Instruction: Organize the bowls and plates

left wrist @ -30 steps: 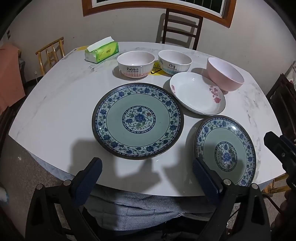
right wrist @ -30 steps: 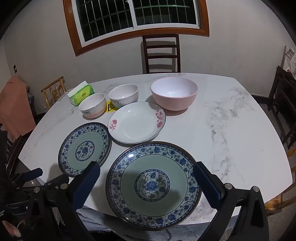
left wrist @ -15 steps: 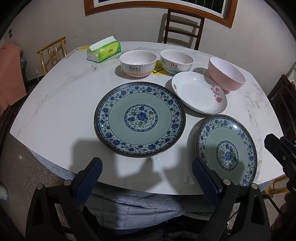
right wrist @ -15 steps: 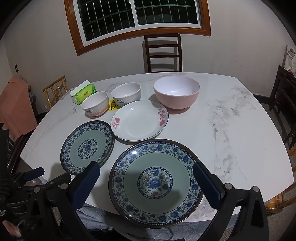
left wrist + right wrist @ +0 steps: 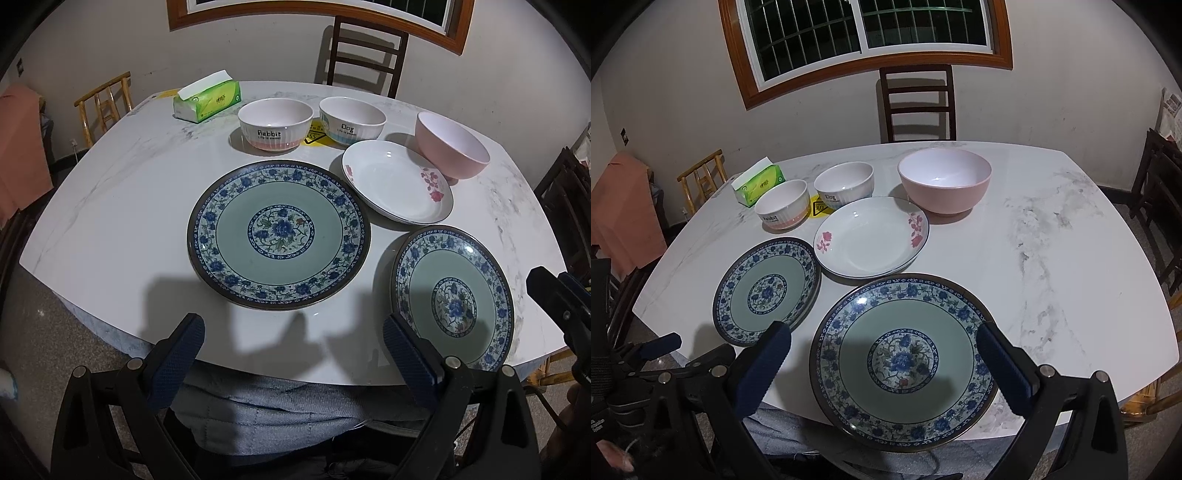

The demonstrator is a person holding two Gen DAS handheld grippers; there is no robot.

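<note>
Both grippers gape wide with nothing between their blue-padded fingers. Left gripper (image 5: pixel 291 345) hangs over the near table edge, in front of a round blue-and-green floral plate (image 5: pixel 279 232) with a dark rim. Right gripper (image 5: pixel 882 350) hangs low over a second plate of the same pattern (image 5: pixel 903 356), its fingers spread to either side of it; contact cannot be confirmed. That second plate sits at the near edge of the white marble-look table (image 5: pixel 1052 258), with part of its rim past the edge.

Behind these, a shallow white dish with pink flower prints and a thin blue rim line (image 5: pixel 871 236) sits between the two floral plates and the bowls, apart from both plates.

Back row, left to right:
- Green tissue pack (image 5: pixel 208 98) with a white sheet sticking out; brand print too small to read.
- White ribbed bowl with pink base (image 5: pixel 275 123), lettered "Rabbit" over a small line reading roughly "Life is sweet".
- White ribbed bowl with pale blue base (image 5: pixel 352 122), lettered "Dog"; line beneath unreadable.
- Plain pink bowl with white inside (image 5: pixel 945 179), the largest, just beyond the white dish.

A yellow sticker with a black symbol (image 5: pixel 314 137) lies on the table between the two lettered bowls.

Grey fabric of the person's clothing (image 5: pixel 280 413) shows below the table edge. A dark wooden chair (image 5: pixel 918 103) stands at the far side, under a barred window with a wood frame (image 5: pixel 868 33).
</note>
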